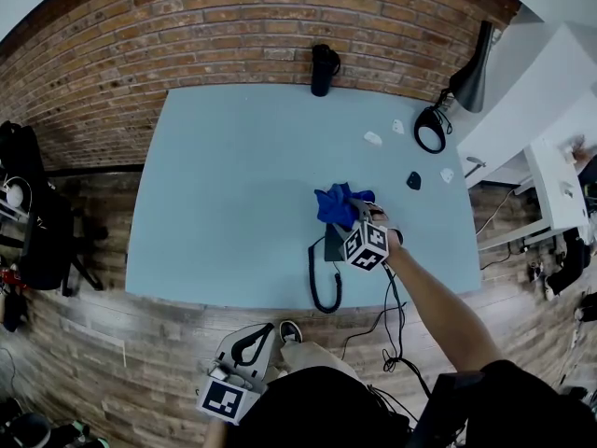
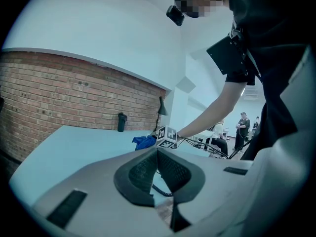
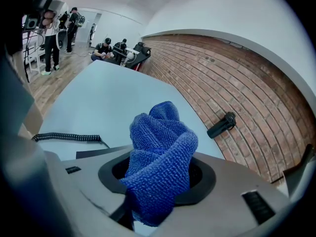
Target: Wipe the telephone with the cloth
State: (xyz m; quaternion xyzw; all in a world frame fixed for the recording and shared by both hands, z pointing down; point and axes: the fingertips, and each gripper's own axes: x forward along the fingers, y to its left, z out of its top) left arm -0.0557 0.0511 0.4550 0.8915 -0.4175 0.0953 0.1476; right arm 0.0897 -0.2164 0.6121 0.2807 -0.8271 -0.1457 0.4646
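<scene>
Bench [image 1: 233, 194]: pale blue, set against a brick wall.
Telephone [image 1: 332, 244]: dark, lying flat near the bench's front edge, right of centre; coiled cord [image 1: 320, 283] loops down to that edge.
Right claw [image 1: 359, 215]: above the telephone, clamped on the cloth.
Left claw [image 2: 158, 154]: pads together, nothing between them; held off the bench, short of its front edge.
Cloth [image 3: 160, 157]: blue, bunched, standing out past the claw tips.
Bottle [image 1: 324, 69]: black, upright at the back edge.

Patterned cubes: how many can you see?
2. One cube on the right gripper, by the telephone; the other cube on the left gripper, beyond the table's near edge.
</scene>
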